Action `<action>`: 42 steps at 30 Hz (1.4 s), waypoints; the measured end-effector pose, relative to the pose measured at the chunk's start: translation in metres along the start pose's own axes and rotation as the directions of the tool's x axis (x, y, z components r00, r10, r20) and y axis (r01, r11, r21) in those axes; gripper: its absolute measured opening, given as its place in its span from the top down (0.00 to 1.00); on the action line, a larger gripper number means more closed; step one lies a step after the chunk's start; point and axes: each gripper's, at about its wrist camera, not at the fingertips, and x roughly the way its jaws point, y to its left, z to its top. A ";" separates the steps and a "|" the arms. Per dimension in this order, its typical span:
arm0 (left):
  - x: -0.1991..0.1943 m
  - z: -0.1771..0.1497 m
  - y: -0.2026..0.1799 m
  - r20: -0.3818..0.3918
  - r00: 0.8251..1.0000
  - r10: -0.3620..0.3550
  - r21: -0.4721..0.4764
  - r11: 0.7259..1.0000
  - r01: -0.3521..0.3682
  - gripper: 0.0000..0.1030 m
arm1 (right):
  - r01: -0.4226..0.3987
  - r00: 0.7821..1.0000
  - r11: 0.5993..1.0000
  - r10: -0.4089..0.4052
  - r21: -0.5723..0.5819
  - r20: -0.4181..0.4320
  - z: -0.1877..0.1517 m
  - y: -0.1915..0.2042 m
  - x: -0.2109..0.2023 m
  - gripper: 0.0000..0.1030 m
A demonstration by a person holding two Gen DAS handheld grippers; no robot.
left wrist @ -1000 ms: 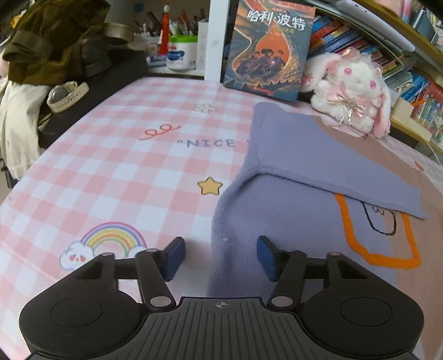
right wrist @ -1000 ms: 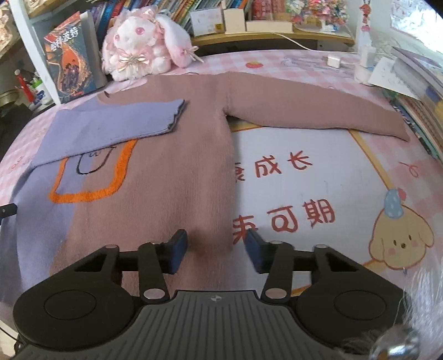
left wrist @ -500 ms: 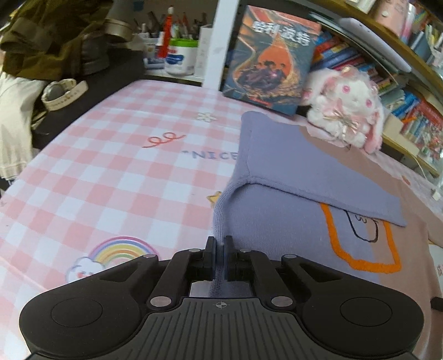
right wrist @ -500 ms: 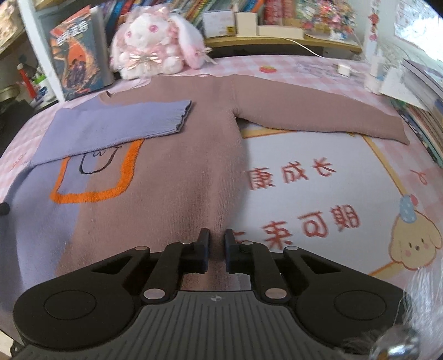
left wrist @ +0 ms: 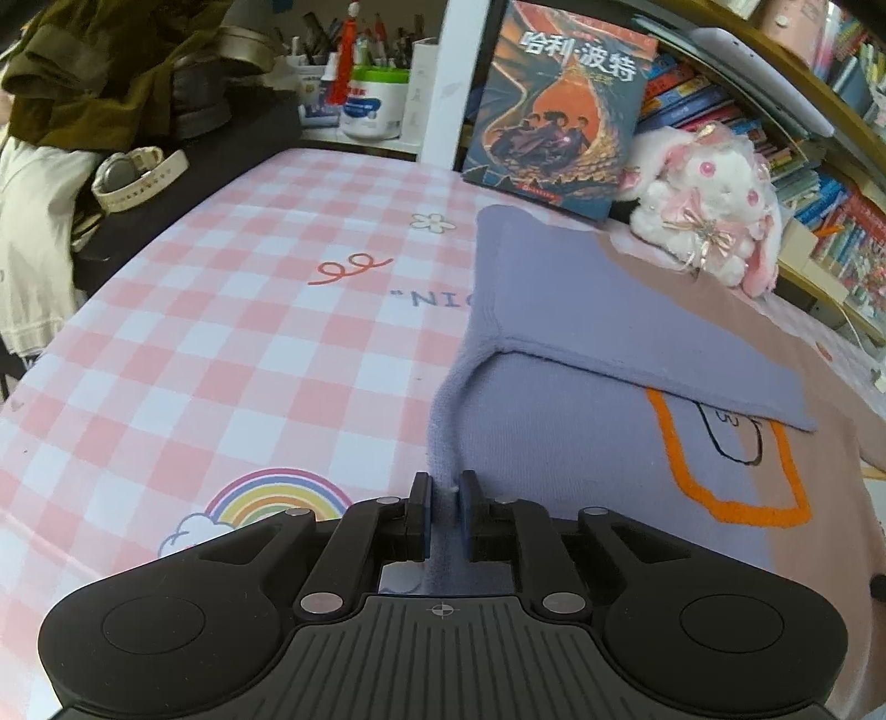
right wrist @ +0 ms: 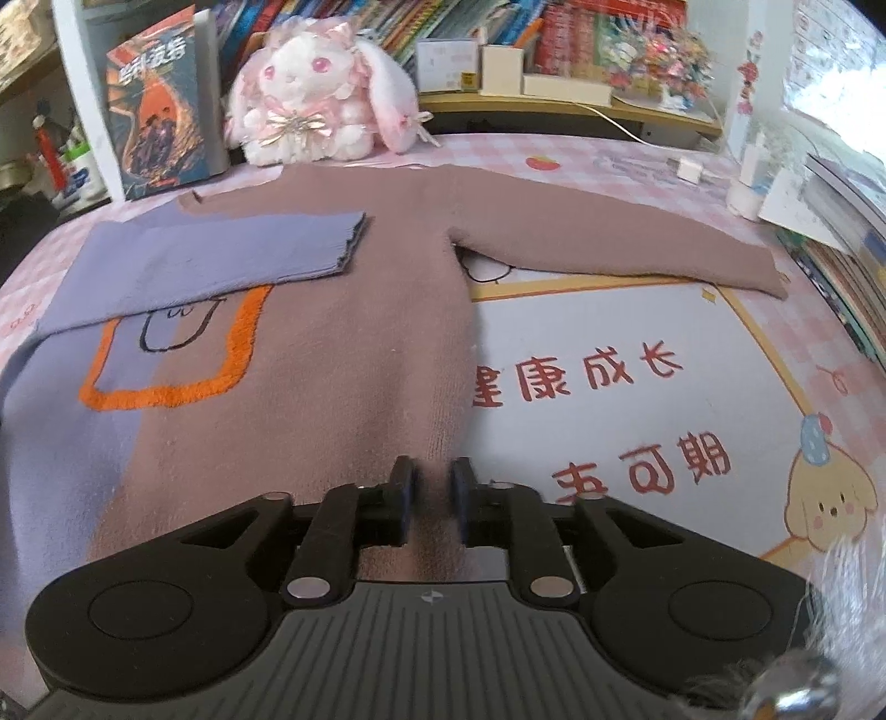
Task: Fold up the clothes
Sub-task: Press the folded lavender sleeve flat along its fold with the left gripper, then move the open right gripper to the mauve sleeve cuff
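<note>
A lilac and mauve sweater (right wrist: 343, 354) with an orange outline lies flat on the pink checked table cover (left wrist: 232, 354). Its lilac sleeve (right wrist: 210, 260) is folded across the chest; the mauve sleeve (right wrist: 609, 243) lies stretched out to the right. My left gripper (left wrist: 442, 498) is shut on the sweater's lilac bottom-left hem corner (left wrist: 443, 443), which is lifted slightly. My right gripper (right wrist: 431, 487) is shut on the mauve bottom-right hem corner (right wrist: 437, 437).
A plush rabbit (right wrist: 315, 105) and a standing book (left wrist: 554, 111) sit at the table's far edge by the sweater's collar. Bookshelves (right wrist: 554, 50) run behind. A charger and cable (right wrist: 686, 166) lie far right. Dark clothes and a watch (left wrist: 133, 171) sit off the table's left.
Both grippers moved forward and closed on the sweater's bottom hem corners, which were free a second ago. The hem is now raised a little off the table.
</note>
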 end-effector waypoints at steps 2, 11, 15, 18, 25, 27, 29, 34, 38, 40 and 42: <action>-0.008 0.001 -0.002 0.018 1.000 0.000 0.010 1.000 0.000 0.87 | -0.003 1.000 1.000 0.003 0.023 0.019 -0.001 0.001 -0.007 0.68; -0.046 -0.013 -0.037 0.065 0.993 -0.095 0.184 0.980 0.082 0.68 | 0.032 0.989 0.999 -0.030 -0.012 0.145 -0.008 0.023 -0.048 0.40; -0.056 -0.026 -0.054 0.055 0.988 -0.145 0.310 0.943 0.121 0.65 | 0.023 0.981 1.000 -0.022 -0.002 0.191 -0.015 0.029 -0.062 0.37; -0.058 -0.031 -0.058 0.050 0.984 -0.171 0.348 0.926 0.143 0.56 | 0.029 0.980 1.000 -0.030 0.007 0.196 -0.022 0.032 -0.068 0.35; -0.052 -0.041 -0.055 -0.011 0.979 -0.203 0.337 0.921 0.195 0.49 | 0.064 0.982 0.997 -0.069 0.033 0.174 -0.038 0.034 -0.078 0.34; -0.051 -0.044 -0.056 -0.021 0.975 -0.221 0.334 0.918 0.215 0.48 | 0.078 0.982 0.996 -0.084 0.040 0.168 -0.041 0.033 -0.081 0.33; -0.050 -0.044 -0.057 -0.029 0.971 -0.237 0.329 0.915 0.233 0.48 | 0.092 0.982 0.995 -0.098 0.045 0.159 -0.043 0.031 -0.082 0.32; -0.046 -0.044 -0.060 -0.041 0.969 -0.243 0.312 0.918 0.244 0.47 | 0.108 0.981 0.993 -0.114 0.047 0.155 -0.045 0.027 -0.084 0.28; -0.043 -0.042 -0.065 -0.038 0.971 -0.237 0.296 0.925 0.237 0.46 | 0.107 0.982 0.993 -0.114 0.052 0.153 -0.042 0.020 -0.082 0.28; -0.041 -0.042 -0.069 -0.038 0.973 -0.230 0.288 0.929 0.231 0.46 | 0.103 0.982 0.993 -0.110 0.050 0.153 -0.039 0.016 -0.081 0.27; -0.039 -0.041 -0.073 -0.037 0.975 -0.220 0.282 0.933 0.221 0.46 | 0.095 0.983 0.994 -0.101 0.046 0.154 -0.035 0.010 -0.077 0.27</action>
